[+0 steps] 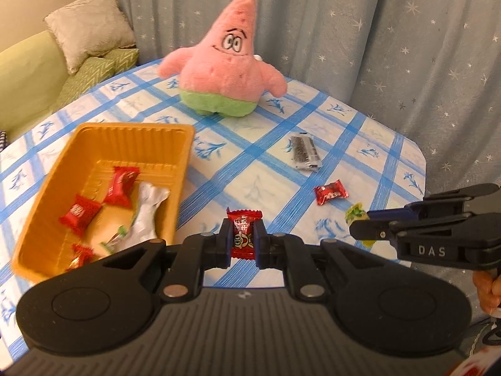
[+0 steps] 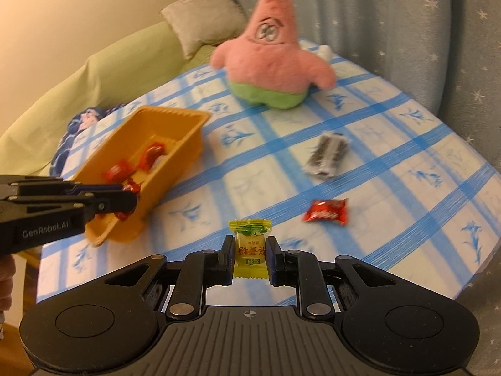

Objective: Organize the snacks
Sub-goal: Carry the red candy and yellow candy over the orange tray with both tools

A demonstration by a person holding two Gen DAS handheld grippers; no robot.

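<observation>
My left gripper point(image 1: 243, 240) is clamped on a red candy point(image 1: 243, 235), held upright between the jaws above the tablecloth point(image 1: 250, 185), just right of the orange tray point(image 1: 131, 131). My right gripper point(image 2: 250, 253) is clamped on a yellow candy point(image 2: 249, 247), also upright, over the near part of the table.

Left wrist view only: the tray's full contents show, namely 3 red candies, with a 4th partly hidden at the near edge, plus a silver packet point(image 1: 147, 213) lying across a pale one. My fingers point(image 1: 488, 288) on the right handle show at the right edge.

Right wrist view only: the yellow candy's printed face is readable as a label, though too small to make out; a dark blue patterned cloth point(image 2: 84, 122) lies beyond the tray, against the green sofa point(image 2: 94, 72).

Both views: 1 red candy point(image 2: 325, 211) and 1 grey packet point(image 2: 327, 155) lie loose on the cloth, well apart from the tray. A pink plush star point(image 1: 225, 62) stands at the far edge before the curtain point(image 1: 375, 31).

Pose: both grippers point steeply down toward the table, side by side, each visible in the other's view.
</observation>
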